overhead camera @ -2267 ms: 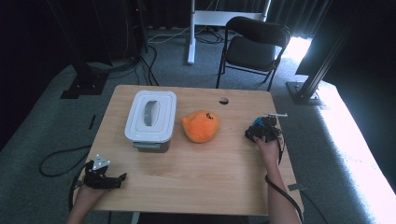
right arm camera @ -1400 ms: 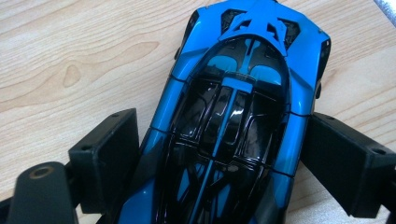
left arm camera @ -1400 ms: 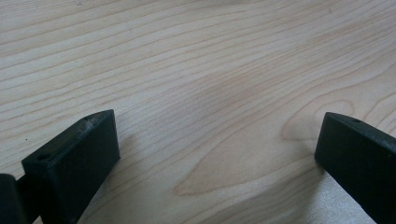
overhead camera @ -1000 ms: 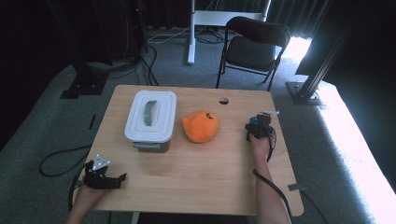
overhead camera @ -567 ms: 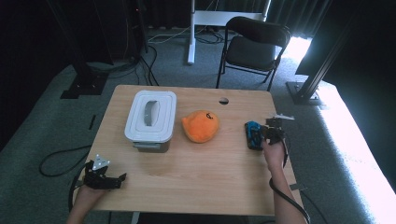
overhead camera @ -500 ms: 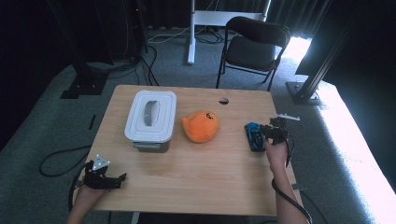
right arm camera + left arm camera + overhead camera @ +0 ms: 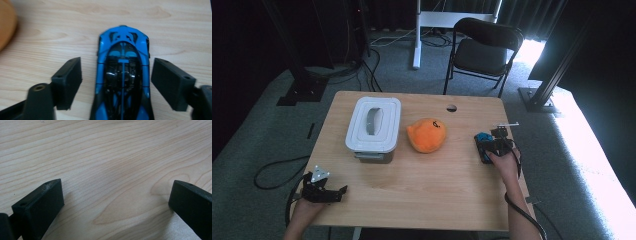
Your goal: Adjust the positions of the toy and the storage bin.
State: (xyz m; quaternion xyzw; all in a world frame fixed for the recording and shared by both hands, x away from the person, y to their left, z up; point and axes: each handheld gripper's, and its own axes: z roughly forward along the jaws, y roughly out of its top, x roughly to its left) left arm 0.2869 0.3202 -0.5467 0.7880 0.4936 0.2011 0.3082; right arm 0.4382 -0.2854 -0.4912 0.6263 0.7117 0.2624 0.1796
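A: Blue toy car [image 7: 122,75] on the wooden table [image 7: 427,185], near the right edge, standing on its wheels, nose away from the person.

B: And around it?

A: Right gripper [image 7: 116,83] over the rear half of the car, jaws spread to both sides, just opened again, car between them. A gap visible on each side, pads [image 7: 68,82] not pressing on the body. So open, nothing gripped. In the high view, same car [image 7: 483,145] just in front of the right gripper [image 7: 497,147], hand [image 7: 506,165] behind.

B: Next thing outward?

A: Orange plush toy [image 7: 427,135] to the left of the car, apart from it, near the middle of the table. Its edge also seen at the top left corner of the right gripper view [image 7: 6,25]. Further left, a white box with closed lid [image 7: 373,125], a grey handle recess on top, just beside the plush but not touching, as far as visible.

B: Anything in the way?

A: Between car and box, only the plush. A round hole [image 7: 451,108] in the table top near the far edge, behind the plush.

B: Left side?

A: Left gripper [image 7: 323,189] at the near left corner of the table, well apart from everything. Jaws wide open, only bare wood [image 7: 112,170] between them. Beyond the table, a black folding chair [image 7: 484,50] on the grey carpet.
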